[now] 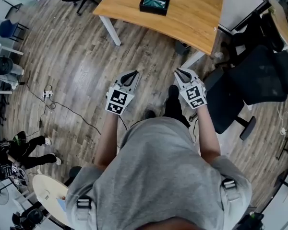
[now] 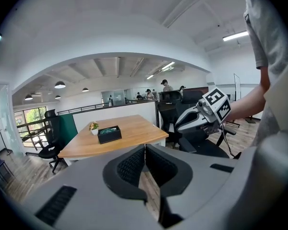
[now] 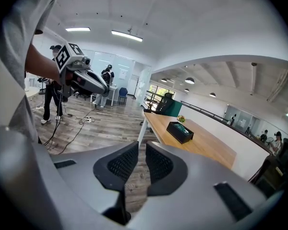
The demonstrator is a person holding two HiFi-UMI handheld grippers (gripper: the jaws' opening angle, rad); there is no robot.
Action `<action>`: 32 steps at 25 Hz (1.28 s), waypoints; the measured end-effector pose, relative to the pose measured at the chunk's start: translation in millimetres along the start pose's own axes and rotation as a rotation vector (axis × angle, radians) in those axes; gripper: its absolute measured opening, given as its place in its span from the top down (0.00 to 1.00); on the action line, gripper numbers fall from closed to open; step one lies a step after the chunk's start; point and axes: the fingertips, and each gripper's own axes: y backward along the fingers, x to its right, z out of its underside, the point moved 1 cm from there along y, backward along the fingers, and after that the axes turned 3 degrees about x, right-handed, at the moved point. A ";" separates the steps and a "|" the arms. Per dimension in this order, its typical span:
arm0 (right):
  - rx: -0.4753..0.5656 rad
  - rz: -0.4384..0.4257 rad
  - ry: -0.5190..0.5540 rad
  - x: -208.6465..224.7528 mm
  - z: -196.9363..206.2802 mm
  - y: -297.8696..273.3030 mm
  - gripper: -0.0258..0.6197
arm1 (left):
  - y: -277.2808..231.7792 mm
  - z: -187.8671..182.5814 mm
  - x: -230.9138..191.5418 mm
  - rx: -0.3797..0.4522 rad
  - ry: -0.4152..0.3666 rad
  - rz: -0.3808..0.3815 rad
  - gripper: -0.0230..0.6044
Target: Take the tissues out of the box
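Here, left gripper (image 1: 132, 74) jaws together, right gripper (image 1: 181, 72) jaws slightly apart, tissue box (image 1: 154, 4) on table (image 1: 194, 16)

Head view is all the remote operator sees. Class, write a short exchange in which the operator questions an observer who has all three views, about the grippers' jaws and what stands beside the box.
Observer: To start, the left gripper is empty. In its own view the jaws meet with nothing between them.
Operator: From above I can't judge the right gripper. Are its jaws together too?
Observer: No. The right gripper view shows a narrow gap between them, with nothing in it.
Operator: Something by the black box is cut off at my top edge. What is it?
Observer: A small potted plant, standing on the table beside the box.
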 end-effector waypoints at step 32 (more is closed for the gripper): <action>0.005 -0.077 -0.052 67.6 10.7 -58.1 0.53 | -73.9 -16.6 -39.1 -0.096 -0.013 -0.046 0.58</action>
